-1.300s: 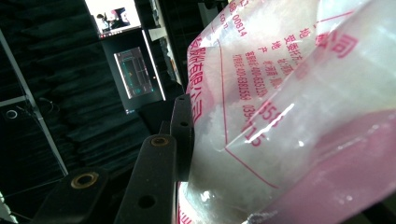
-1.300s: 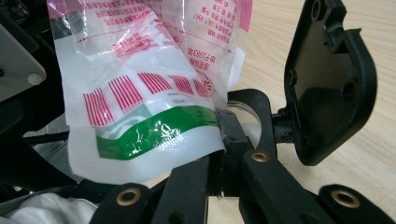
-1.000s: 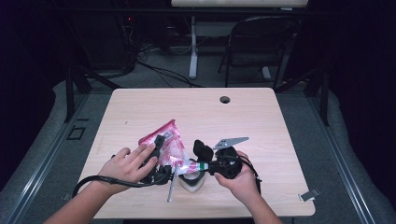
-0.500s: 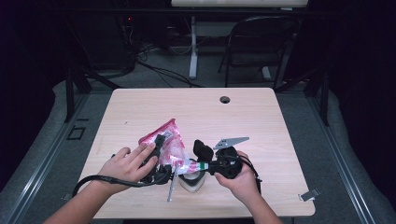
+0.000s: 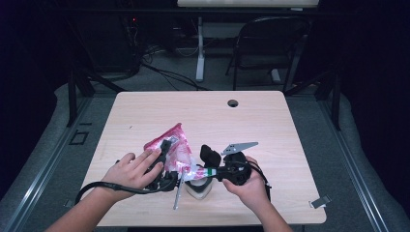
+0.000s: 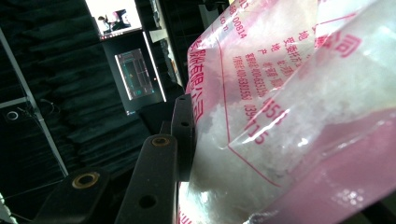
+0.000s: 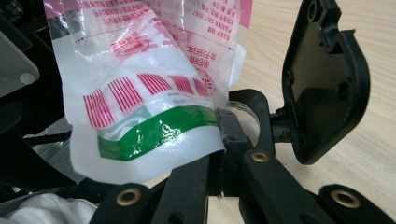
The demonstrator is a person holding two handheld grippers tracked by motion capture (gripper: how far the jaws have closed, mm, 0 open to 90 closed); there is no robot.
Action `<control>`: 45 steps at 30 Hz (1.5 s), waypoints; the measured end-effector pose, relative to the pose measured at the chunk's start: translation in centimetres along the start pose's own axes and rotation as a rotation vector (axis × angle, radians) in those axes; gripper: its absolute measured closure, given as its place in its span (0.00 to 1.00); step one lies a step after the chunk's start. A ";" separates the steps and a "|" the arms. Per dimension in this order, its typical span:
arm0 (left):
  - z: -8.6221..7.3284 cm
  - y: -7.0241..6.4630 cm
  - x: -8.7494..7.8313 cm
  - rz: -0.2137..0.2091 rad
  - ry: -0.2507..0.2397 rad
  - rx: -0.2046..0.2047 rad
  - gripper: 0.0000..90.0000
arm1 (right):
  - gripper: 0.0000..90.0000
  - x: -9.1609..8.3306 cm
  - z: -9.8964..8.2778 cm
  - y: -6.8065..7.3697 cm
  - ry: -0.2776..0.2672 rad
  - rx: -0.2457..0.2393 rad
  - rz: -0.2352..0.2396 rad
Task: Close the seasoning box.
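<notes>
A crinkled clear-plastic bag (image 5: pixel 176 147) with pink and red print lies at the near middle of the pale wooden table (image 5: pixel 270 121), its far end raised and pointed. In the left gripper view the film is glossy and creased, with white granular contents showing through it. The left gripper (image 5: pixel 167 162) lies along the bag under the person's left hand (image 5: pixel 130 169), and one black jaw presses flat against the film; its jaws are clamped on the bag's body. The right gripper (image 7: pixel 219 126) has its jaws brought together on a corner of the bag, the part with a green band and red stripes, pinched at the tips. A small white bowl-like container (image 5: pixel 198 189) sits just below that corner. A thin metal rod (image 5: pixel 178 193) lies beside it on the table.
</notes>
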State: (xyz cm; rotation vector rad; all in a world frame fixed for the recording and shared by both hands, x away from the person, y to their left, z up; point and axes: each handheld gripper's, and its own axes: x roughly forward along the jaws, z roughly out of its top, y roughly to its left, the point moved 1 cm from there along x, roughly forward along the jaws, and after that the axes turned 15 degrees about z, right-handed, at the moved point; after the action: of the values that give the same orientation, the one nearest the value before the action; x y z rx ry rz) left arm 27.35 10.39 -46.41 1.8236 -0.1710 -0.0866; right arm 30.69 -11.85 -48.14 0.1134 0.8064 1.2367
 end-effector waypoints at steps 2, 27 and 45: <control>0.0 0.0 0.0 0.001 0.001 0.001 0.82 | 1.00 0.0 0.0 0.0 -0.002 0.001 0.001; -0.1 0.2 -0.1 0.009 -0.001 0.001 0.82 | 1.00 0.0 0.0 0.0 0.003 -0.002 0.003; 0.0 0.4 -0.2 0.021 -0.004 0.010 0.82 | 1.00 0.1 -0.1 0.0 0.004 0.001 0.003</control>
State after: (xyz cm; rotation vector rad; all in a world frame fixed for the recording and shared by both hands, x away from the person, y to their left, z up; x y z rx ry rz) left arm 27.17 10.34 -45.99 1.8313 -0.1936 -0.0743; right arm 30.70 -11.78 -48.29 0.1125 0.8110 1.2394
